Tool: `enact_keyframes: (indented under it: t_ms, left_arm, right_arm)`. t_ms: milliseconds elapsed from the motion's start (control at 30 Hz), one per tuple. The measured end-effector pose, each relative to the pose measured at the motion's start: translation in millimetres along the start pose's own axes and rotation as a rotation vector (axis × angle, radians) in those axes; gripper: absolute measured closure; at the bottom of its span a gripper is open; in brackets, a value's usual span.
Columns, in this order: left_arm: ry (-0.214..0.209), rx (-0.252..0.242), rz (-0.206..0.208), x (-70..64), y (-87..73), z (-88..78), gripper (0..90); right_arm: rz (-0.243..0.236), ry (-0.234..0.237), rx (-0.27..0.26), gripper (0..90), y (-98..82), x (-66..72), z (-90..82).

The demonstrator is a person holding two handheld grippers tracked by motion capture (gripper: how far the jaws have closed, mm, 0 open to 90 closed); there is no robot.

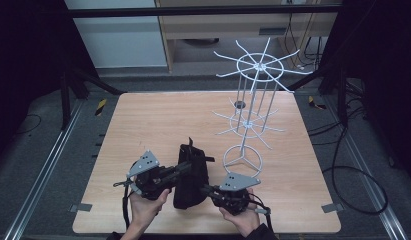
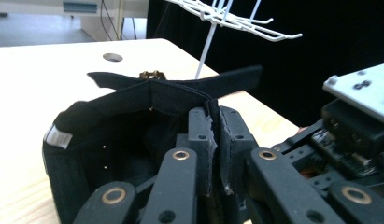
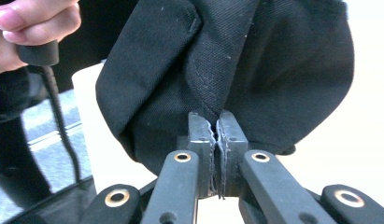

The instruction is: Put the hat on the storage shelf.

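The black cap point(image 1: 190, 176) hangs just in front of the white wire rack point(image 1: 253, 95), stretched between the left hand-held gripper point(image 2: 213, 140), clamped tight on its rim by the strap, and the right hand-held gripper point(image 3: 216, 135), pinched shut on a fold of its crown. Both bites look shallow, so a pull apart could slip the fabric free onto the surface point(image 1: 158, 120). Farther off, swinging it toward the rack's prongs could snag the strap.

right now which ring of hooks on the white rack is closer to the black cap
The lower ring of hooks; it sits just above the base near the black cap, while the upper ring tops the rack.
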State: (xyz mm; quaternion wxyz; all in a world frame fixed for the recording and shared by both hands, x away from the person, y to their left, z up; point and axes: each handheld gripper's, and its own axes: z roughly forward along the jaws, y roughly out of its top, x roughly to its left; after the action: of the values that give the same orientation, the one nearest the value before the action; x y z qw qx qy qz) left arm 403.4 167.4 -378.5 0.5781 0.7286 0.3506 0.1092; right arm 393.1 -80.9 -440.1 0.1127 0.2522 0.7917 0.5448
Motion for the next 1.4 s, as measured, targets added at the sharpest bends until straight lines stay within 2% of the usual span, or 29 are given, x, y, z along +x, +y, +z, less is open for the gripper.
enact_keyframes:
  t_ms: [33,133,167,267,300,333,400,433,533,567,600,667,700,833,867,933,967,1000,1033,1067,1100,1133,1167,1233,1267,1300,1400]
  left_arm:
    - [0.000,0.000,0.000,0.0,0.0,0.0,83.7]
    - [0.017,0.007,0.023,1.1,-1.8,-2.6,83.7]
    - [0.031,0.015,0.036,1.2,-3.6,-3.3,83.7]
    - [0.068,0.033,0.057,5.1,-12.6,-9.8,83.8]
    - [0.068,0.033,0.057,5.1,-12.6,-9.8,83.7]
    - [0.072,0.037,0.046,8.3,-15.8,-14.0,83.7]
    - [0.076,0.035,0.036,10.9,-18.5,-17.9,83.7]
    - [0.088,0.037,0.026,14.7,-21.7,-23.2,83.8]
    - [0.109,0.039,0.016,19.8,-25.9,-30.8,83.8]
    - [0.118,0.039,0.009,22.5,-27.8,-34.4,83.8]
    - [0.134,0.042,-0.003,28.7,-31.4,-42.3,83.9]
    - [0.144,0.043,-0.007,32.0,-33.2,-45.9,83.9]
    - [0.160,0.044,-0.021,38.8,-36.5,-52.9,83.9]
    - [0.185,0.052,-0.038,47.9,-41.5,-61.0,83.9]
    - [0.208,0.064,-0.042,52.4,-45.0,-64.8,83.9]
    - [0.214,0.069,-0.047,54.9,-46.6,-66.5,83.8]
    - [0.225,0.081,-0.067,62.1,-51.3,-70.8,83.9]
    - [0.225,0.081,-0.067,62.1,-51.3,-70.8,83.9]
    - [0.229,0.090,-0.072,65.3,-53.2,-71.9,83.8]
    - [0.234,0.094,-0.071,66.7,-54.2,-72.4,83.8]
    - [0.256,0.110,-0.056,70.3,-56.0,-72.3,83.8]
    - [0.256,0.110,-0.056,70.3,-56.0,-72.3,83.8]
    - [0.281,0.127,-0.056,75.0,-57.6,-72.4,83.6]
    - [0.296,0.133,-0.054,77.7,-58.5,-72.9,83.5]
    - [0.327,0.145,-0.064,85.6,-61.3,-75.2,83.4]
    - [0.327,0.145,-0.064,85.6,-61.3,-75.2,83.2]
    - [0.371,0.164,-0.067,95.6,-64.8,-78.0,83.0]
  right_arm:
    - [0.000,0.000,0.000,87.2,0.0,0.0,0.0]
    - [-0.048,-0.054,0.013,87.1,5.8,0.1,-4.0]
    - [-0.067,-0.074,0.034,87.2,7.8,1.7,-3.0]
    - [-0.104,-0.087,0.066,87.2,11.2,4.8,1.2]
    - [-0.104,-0.087,0.066,87.2,11.2,4.8,1.2]
    - [-0.133,-0.091,0.086,87.4,16.2,8.5,4.0]
    - [-0.150,-0.094,0.095,87.5,18.2,10.2,5.2]
    - [-0.191,-0.097,0.117,87.7,24.1,15.7,10.7]
    - [-0.209,-0.089,0.134,87.6,28.7,19.8,17.9]
    - [-0.212,-0.078,0.134,87.3,32.0,23.4,26.2]
    - [-0.207,-0.067,0.140,87.0,33.2,25.1,30.8]
    - [-0.203,-0.055,0.138,86.4,34.2,26.5,35.4]
    - [-0.190,-0.039,0.130,85.8,36.3,29.1,43.3]
    - [-0.183,-0.020,0.129,85.7,40.7,33.0,53.9]
    - [-0.180,-0.009,0.133,82.3,42.6,34.6,59.2]
    - [-0.173,-0.004,0.132,79.9,43.3,34.9,61.8]
    - [-0.144,0.010,0.113,73.5,43.9,34.2,64.4]
    - [-0.144,0.010,0.113,73.5,43.9,34.2,64.4]
    - [-0.107,0.023,0.077,69.4,44.0,32.0,62.7]
    - [-0.107,0.023,0.077,69.4,44.0,32.0,62.7]
    - [-0.075,0.037,0.048,65.4,43.7,29.2,58.2]
    - [-0.075,0.037,0.048,65.4,43.7,29.2,58.2]
    - [-0.050,0.038,0.020,62.6,42.8,24.6,51.4]
    - [-0.043,0.028,0.014,61.8,42.2,21.7,47.9]
    - [-0.032,0.004,0.005,60.2,39.9,15.1,40.2]
    - [-0.032,0.004,0.005,60.2,39.9,15.1,40.2]
    - [-0.003,-0.046,0.007,58.7,30.5,1.2,25.9]
